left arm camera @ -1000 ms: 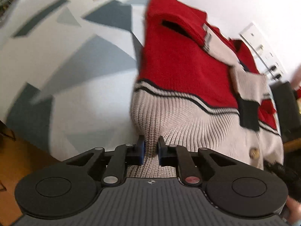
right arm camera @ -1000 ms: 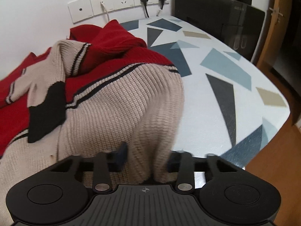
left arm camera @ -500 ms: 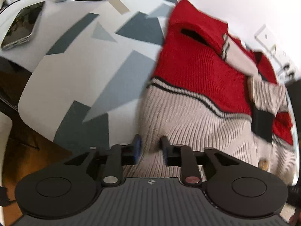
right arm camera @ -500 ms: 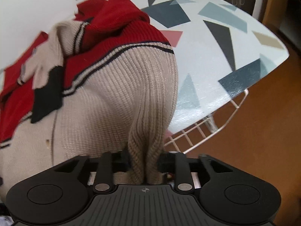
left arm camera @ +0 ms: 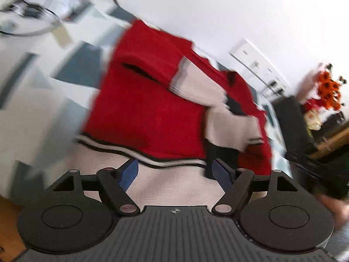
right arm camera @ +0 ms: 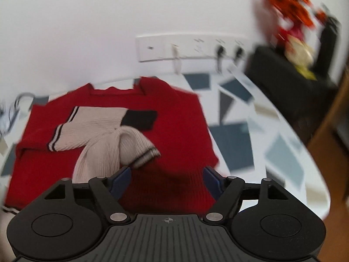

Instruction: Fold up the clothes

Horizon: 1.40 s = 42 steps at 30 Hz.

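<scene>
A red and beige knit sweater lies spread on the patterned table, its beige sleeves crossed over the red chest. In the right wrist view the same sweater shows both sleeves folded inward on top. My left gripper hovers open over the beige hem band, its blue pads wide apart with nothing between them. My right gripper is also open above the red lower body, holding nothing. Both views are motion-blurred.
A white socket strip with plugs runs along the wall behind the table. A black box with orange flowers stands at the back right. Cables lie at the table's far left. Wooden floor shows past the right edge.
Both grippers were shut on the beige hem half a second ago; now both are open and the hem has dropped. The sweater lies flatter, and both cameras have swung up toward the wall.
</scene>
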Motion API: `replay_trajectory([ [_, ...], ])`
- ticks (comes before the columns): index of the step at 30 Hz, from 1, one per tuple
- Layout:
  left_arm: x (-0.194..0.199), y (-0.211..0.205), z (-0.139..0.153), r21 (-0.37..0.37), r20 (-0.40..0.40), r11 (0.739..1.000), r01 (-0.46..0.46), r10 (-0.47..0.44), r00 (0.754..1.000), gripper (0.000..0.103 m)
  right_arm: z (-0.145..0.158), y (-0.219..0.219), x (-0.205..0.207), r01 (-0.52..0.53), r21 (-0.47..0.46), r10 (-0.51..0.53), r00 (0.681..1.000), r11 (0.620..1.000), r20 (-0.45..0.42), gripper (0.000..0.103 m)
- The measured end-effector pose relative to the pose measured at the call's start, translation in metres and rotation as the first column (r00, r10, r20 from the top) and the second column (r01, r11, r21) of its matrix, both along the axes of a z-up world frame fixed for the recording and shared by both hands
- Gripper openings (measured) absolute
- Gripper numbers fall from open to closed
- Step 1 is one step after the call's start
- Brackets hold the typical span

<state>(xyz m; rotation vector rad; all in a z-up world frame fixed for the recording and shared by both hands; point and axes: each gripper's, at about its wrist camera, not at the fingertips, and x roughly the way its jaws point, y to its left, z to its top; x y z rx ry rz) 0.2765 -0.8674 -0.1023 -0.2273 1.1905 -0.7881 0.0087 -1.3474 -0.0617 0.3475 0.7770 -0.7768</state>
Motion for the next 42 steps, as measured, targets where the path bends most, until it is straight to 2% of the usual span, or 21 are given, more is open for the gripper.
replay_trajectory([
  [3, 0.004, -0.043, -0.001, 0.018, -0.003, 0.994, 0.110, -0.110, 0.994, 0.077, -0.022, -0.011, 0.027, -0.036, -0.035, 0.034, 0.998, 0.999, -0.055, 0.069],
  [7, 0.005, -0.097, -0.013, 0.113, 0.086, 0.984, 0.141, -0.151, 0.985, 0.077, -0.064, -0.007, 0.056, -0.154, -0.149, 0.122, 0.971, 0.977, -0.207, 0.071],
  [9, 0.001, -0.114, -0.026, 0.141, 0.111, 0.981, 0.131, -0.147, 0.983, 0.077, -0.083, -0.013, 0.062, -0.184, -0.149, 0.148, 0.963, 0.972, -0.224, 0.071],
  [11, -0.003, -0.131, -0.042, 0.173, 0.109, 0.975, 0.138, -0.158, 0.981, 0.077, -0.096, -0.026, 0.061, -0.154, -0.112, 0.132, 0.974, 0.982, -0.185, 0.058],
  [12, -0.005, -0.141, -0.051, 0.193, 0.092, 0.969, 0.154, -0.174, 0.980, 0.077, -0.097, -0.034, 0.056, -0.123, -0.074, 0.113, 0.985, 0.990, -0.127, 0.031],
  [13, -0.006, -0.148, -0.056, 0.209, 0.097, 0.963, 0.168, -0.191, 0.977, 0.077, -0.097, -0.043, 0.050, -0.092, -0.026, 0.090, 0.994, 0.995, -0.055, 0.015],
  [15, -0.009, -0.163, -0.065, 0.241, 0.113, 0.951, 0.193, -0.225, 0.968, 0.077, -0.096, -0.055, 0.037, -0.039, 0.048, 0.036, 0.998, 0.998, 0.060, 0.014],
  [18, -0.007, -0.172, -0.066, 0.254, 0.114, 0.946, 0.200, -0.235, 0.965, 0.076, -0.093, -0.060, 0.025, -0.028, 0.039, 0.024, 0.995, 0.999, 0.100, 0.012],
  [19, -0.006, -0.175, -0.066, 0.258, 0.115, 0.945, 0.202, -0.237, 0.965, 0.071, -0.093, -0.061, 0.024, -0.038, 0.047, 0.034, 0.995, 0.998, 0.097, 0.012],
  [20, -0.005, -0.178, -0.065, 0.262, 0.115, 0.943, 0.204, -0.240, 0.964, 0.051, -0.094, -0.062, 0.023, -0.049, 0.053, 0.044, 0.995, 0.997, 0.092, 0.012],
  [22, -0.004, -0.183, -0.065, 0.270, 0.116, 0.940, 0.207, -0.245, 0.963, 0.031, -0.095, -0.062, 0.025, -0.071, 0.055, 0.067, 0.995, 0.996, 0.076, 0.021],
  [23, -0.003, -0.186, -0.065, 0.274, 0.116, 0.939, 0.209, -0.248, 0.962, 0.014, -0.095, -0.062, 0.028, -0.084, 0.045, 0.081, 0.995, 0.995, 0.064, 0.025],
  [24, -0.002, -0.189, -0.065, 0.278, 0.116, 0.937, 0.211, -0.250, 0.961, 0.013, -0.095, -0.061, 0.032, -0.096, 0.031, 0.095, 0.994, 0.995, 0.049, 0.033],
  [26, 0.001, -0.193, -0.061, 0.283, 0.118, 0.935, 0.213, -0.254, 0.960, 0.012, -0.097, -0.058, 0.040, -0.126, 0.009, 0.126, 0.992, 0.992, 0.024, 0.034],
  [27, 0.001, -0.194, -0.056, 0.276, 0.117, 0.934, 0.227, -0.268, 0.956, 0.012, -0.099, -0.058, 0.043, -0.140, 0.001, 0.140, 0.990, 0.990, 0.015, 0.031],
  [28, 0.002, -0.196, -0.051, 0.269, 0.116, 0.932, 0.244, -0.283, 0.952, 0.012, -0.099, -0.058, 0.045, -0.143, -0.002, 0.143, 0.989, 0.990, 0.018, 0.016],
  [29, 0.002, -0.198, -0.046, 0.262, 0.115, 0.929, 0.260, -0.298, 0.948, 0.012, -0.097, -0.061, 0.045, -0.129, 0.002, 0.129, 0.991, 0.992, 0.042, 0.011],
  [33, 0.004, -0.205, -0.026, 0.232, 0.112, 0.917, 0.325, -0.357, 0.927, 0.011, -0.070, -0.080, 0.031, 0.002, -0.004, -0.001, 0.982, 1.000, 0.190, 0.010],
  [37, 0.006, -0.212, -0.005, 0.202, 0.110, 0.899, 0.389, -0.416, 0.903, 0.007, -0.033, -0.100, 0.002, 0.197, -0.004, -0.182, 0.914, 0.980, 0.361, 0.010],
  [40, 0.004, -0.221, -0.002, 0.215, 0.123, 0.884, 0.416, -0.447, 0.886, 0.007, -0.029, -0.112, -0.006, 0.244, 0.031, -0.236, 0.891, 0.969, 0.387, 0.010],
  [42, 0.002, -0.227, -0.011, 0.244, 0.138, 0.881, 0.406, -0.446, 0.884, 0.007, -0.031, -0.115, -0.006, 0.251, 0.038, -0.246, 0.892, 0.967, 0.379, 0.010],
])
